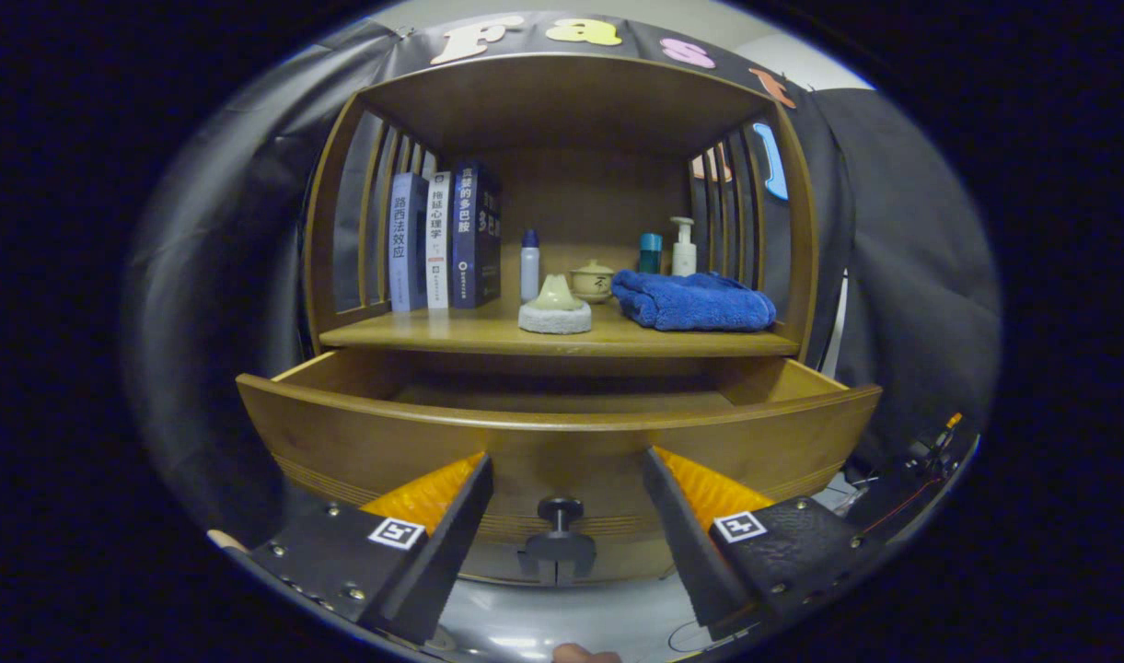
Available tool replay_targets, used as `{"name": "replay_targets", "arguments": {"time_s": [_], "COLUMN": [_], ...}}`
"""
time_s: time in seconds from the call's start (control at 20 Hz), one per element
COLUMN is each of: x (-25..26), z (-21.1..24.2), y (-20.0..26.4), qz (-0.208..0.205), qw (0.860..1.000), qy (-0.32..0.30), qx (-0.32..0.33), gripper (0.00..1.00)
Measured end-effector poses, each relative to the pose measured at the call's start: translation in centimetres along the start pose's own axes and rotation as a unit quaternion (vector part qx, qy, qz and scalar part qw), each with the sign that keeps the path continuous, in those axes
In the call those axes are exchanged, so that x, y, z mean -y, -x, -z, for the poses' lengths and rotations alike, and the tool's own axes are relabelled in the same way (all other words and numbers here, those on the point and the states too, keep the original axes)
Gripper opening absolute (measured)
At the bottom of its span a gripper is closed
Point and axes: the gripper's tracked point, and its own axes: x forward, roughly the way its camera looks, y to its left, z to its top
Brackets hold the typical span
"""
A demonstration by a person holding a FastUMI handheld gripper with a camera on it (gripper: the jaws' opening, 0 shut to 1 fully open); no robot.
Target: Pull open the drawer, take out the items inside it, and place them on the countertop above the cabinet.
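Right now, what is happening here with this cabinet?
A person holds a handheld gripper in front of a wooden cabinet. Its drawer is already pulled open, and the dark knob sits between the open fingers, which do not touch it. From this angle the inside of the drawer is hidden, so I cannot tell what is in it. On the shelf above stand books, bottles, a small lidded pot and a folded blue towel.

Open drawer (562, 433) top clear; crowded countertop (488, 333) behind.
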Motion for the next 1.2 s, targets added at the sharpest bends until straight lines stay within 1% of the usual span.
{"name": "replay_targets", "arguments": {"time_s": [0.25, 1.2], "x": [0.1, -0.3], "z": [-0.2, -1.0], "y": [-0.6, -4.9], "qz": [-0.007, -0.005], "qw": [1.0, 1.0], "qy": [0.003, 0.011], "qx": [0.0, 0.005], "gripper": [0.99, 0.99]}}
